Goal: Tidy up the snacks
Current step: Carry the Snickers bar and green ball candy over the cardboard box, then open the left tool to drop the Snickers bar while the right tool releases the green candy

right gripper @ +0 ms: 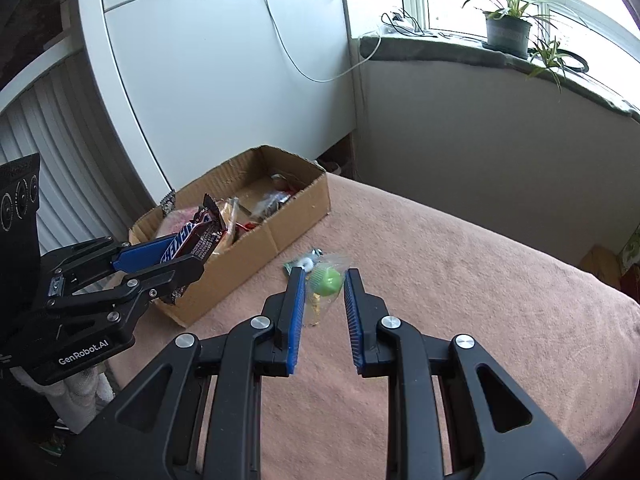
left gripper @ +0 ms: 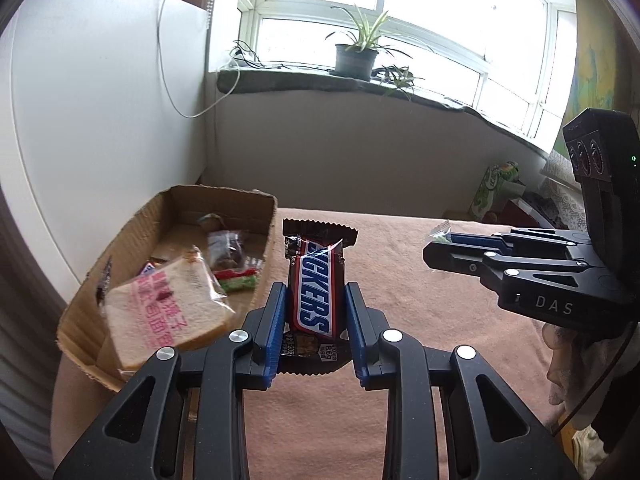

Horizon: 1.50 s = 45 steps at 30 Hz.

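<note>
a home: potted plant point(left gripper: 356, 54) on windowsill point(left gripper: 360, 86), blanket-covered surface point(left gripper: 420, 320).

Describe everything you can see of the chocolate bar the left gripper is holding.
The chocolate bar is a brown Snickers in a glossy wrapper with blue-and-white lettering and crimped, zigzag ends. The left gripper is shut on it, its blue pads pressing the bar's two long sides. The bar is held in the air, one end pointing away from the gripper. It sits beside the cardboard box, near its right wall, above the pink blanket. Nothing else touches it.
</note>
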{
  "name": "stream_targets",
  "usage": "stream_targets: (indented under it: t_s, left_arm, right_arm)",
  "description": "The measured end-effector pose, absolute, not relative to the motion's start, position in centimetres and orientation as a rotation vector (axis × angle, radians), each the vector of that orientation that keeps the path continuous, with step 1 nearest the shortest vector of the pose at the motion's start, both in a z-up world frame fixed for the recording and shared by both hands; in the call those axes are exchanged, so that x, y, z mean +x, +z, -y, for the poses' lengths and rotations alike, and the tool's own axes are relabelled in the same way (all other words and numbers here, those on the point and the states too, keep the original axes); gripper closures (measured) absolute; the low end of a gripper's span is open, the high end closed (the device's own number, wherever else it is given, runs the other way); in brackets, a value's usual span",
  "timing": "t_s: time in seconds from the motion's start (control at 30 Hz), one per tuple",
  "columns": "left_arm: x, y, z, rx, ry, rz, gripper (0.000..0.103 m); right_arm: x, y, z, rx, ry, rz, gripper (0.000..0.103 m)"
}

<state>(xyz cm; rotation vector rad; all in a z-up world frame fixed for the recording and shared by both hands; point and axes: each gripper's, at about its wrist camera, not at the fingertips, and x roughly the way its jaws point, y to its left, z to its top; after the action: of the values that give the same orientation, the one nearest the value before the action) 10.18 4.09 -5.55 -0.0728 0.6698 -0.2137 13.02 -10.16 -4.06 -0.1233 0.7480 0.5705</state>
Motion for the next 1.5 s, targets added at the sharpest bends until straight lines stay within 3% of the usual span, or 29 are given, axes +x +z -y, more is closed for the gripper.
stream_targets:
  t_s: [0.73, 1.5]
  left_arm:
    - [13.9, -5.0, -13.9, -0.104, -0.039, -0.668, 0.076]
    - [18.5, -6.8, -15.5, -0.1, -0.027, -0.736, 0.076]
  right_arm:
    - [18.8, -4.3, -0.3, -0.14, 0.69, -0.77, 0.082]
    - [25.1, -8.7, -4.8, -0.161, 0.714, -0.893, 0.082]
